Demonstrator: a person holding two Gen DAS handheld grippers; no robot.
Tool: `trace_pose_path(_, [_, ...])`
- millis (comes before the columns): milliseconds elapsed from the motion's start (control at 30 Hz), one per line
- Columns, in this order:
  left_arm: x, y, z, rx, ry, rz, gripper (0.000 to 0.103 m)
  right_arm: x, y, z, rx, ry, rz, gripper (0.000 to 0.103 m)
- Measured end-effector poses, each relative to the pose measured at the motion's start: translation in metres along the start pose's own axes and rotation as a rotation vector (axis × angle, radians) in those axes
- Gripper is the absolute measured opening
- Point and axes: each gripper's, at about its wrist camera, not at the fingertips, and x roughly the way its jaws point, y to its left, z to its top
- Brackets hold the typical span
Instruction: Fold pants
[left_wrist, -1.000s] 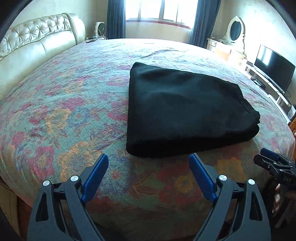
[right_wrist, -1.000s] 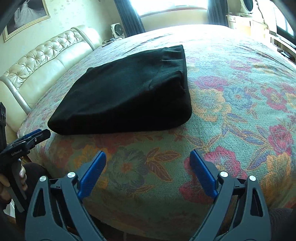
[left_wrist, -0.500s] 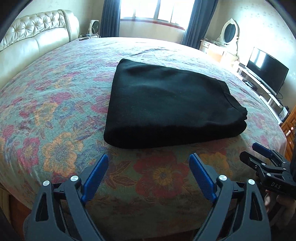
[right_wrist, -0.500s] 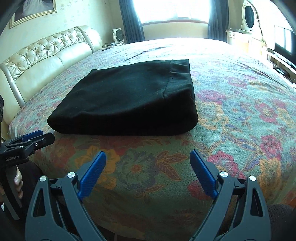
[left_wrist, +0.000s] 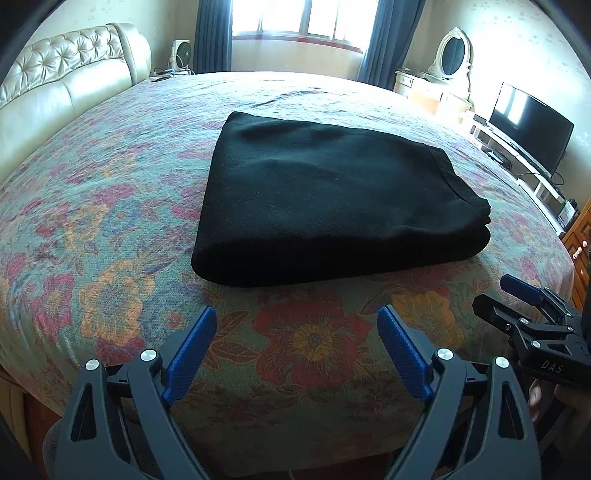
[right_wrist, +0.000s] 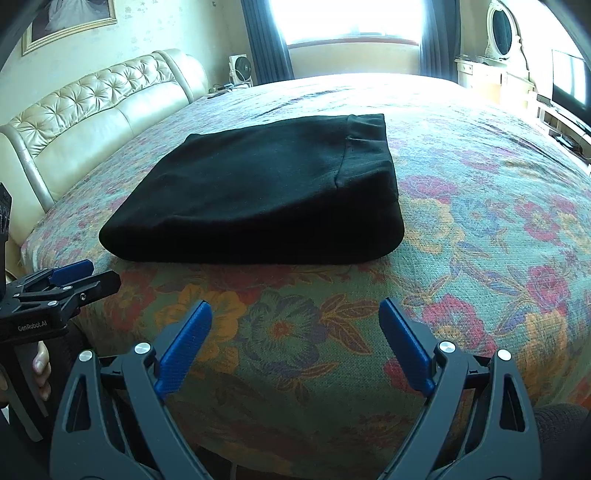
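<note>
Grippers both spread wide, nothing between: left gripper and right gripper hover short of the pants (black, folded flat), which lie mid-bedspread, apart from both.

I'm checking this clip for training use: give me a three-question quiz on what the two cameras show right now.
1. True or false: the black pants lie folded on the bed.
2. What does the left claw hold?
A. the pants
B. nothing
C. a pillow
3. In the right wrist view, on which side of the pants does the waistband lie?

Key:
1. True.
2. B: its jaws stand open over the bedspread, short of the pants. The right claw is the same.
3. The far right.
</note>
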Motion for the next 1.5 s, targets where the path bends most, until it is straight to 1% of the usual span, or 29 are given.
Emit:
trace_pose_path(167, [-0.001, -0.004, -0.001, 0.006, 0.0, -0.012, 0.088, 0.0, -0.001, 0.0, 0.002, 0.0, 0.002, 0.092])
trace_pose_path(233, [-0.001, -0.005, -0.002, 0.006, -0.001, -0.006, 0.088, 0.0, -0.001, 0.0, 0.003, 0.001, 0.002, 0.092])
trace_pose_path(367, [-0.001, -0.004, -0.003, -0.003, 0.006, 0.041, 0.088, 0.0, -0.001, 0.0, 0.003, 0.001, 0.003, 0.092])
trace_pose_path(467, [-0.003, -0.002, -0.002, -0.009, -0.007, 0.087, 0.088, 0.001, -0.001, 0.0, 0.003, 0.002, 0.002, 0.092])
trace_pose_path(533, [-0.005, -0.001, -0.001, -0.009, -0.018, 0.098, 0.088, 0.001, -0.002, -0.001, 0.006, 0.003, 0.003, 0.092])
trace_pose_path(633, [-0.008, -0.001, 0.001, -0.011, -0.029, 0.096, 0.091, 0.002, -0.002, -0.001, 0.007, 0.007, 0.004, 0.092])
trace_pose_path(800, [-0.007, -0.001, 0.001, -0.001, -0.021, 0.081, 0.091, 0.002, -0.002, -0.002, 0.012, 0.012, 0.006, 0.092])
trace_pose_path(1000, [-0.008, -0.001, 0.004, 0.005, -0.014, 0.057, 0.091, 0.003, -0.002, -0.004, 0.019, 0.017, 0.006, 0.092])
trace_pose_path(1067, [-0.01, -0.001, 0.006, 0.01, -0.013, 0.033, 0.091, 0.003, -0.002, -0.004, 0.021, 0.02, 0.007, 0.092])
trace_pose_path(1233, [-0.017, -0.007, 0.007, 0.06, -0.057, 0.035, 0.091, 0.004, -0.004, -0.004, 0.024, 0.023, 0.007, 0.092])
trace_pose_path(1300, [-0.019, -0.007, 0.008, 0.039, -0.064, 0.023, 0.091, 0.003, -0.005, -0.004, 0.027, 0.019, 0.009, 0.092])
trace_pose_path(1400, [-0.017, -0.004, 0.009, 0.001, -0.049, 0.005, 0.091, 0.002, -0.007, -0.003, 0.031, 0.012, 0.006, 0.092])
trace_pose_path(1500, [-0.014, -0.001, 0.009, -0.02, -0.033, 0.011, 0.091, 0.003, -0.01, -0.003, 0.044, 0.018, 0.009, 0.092])
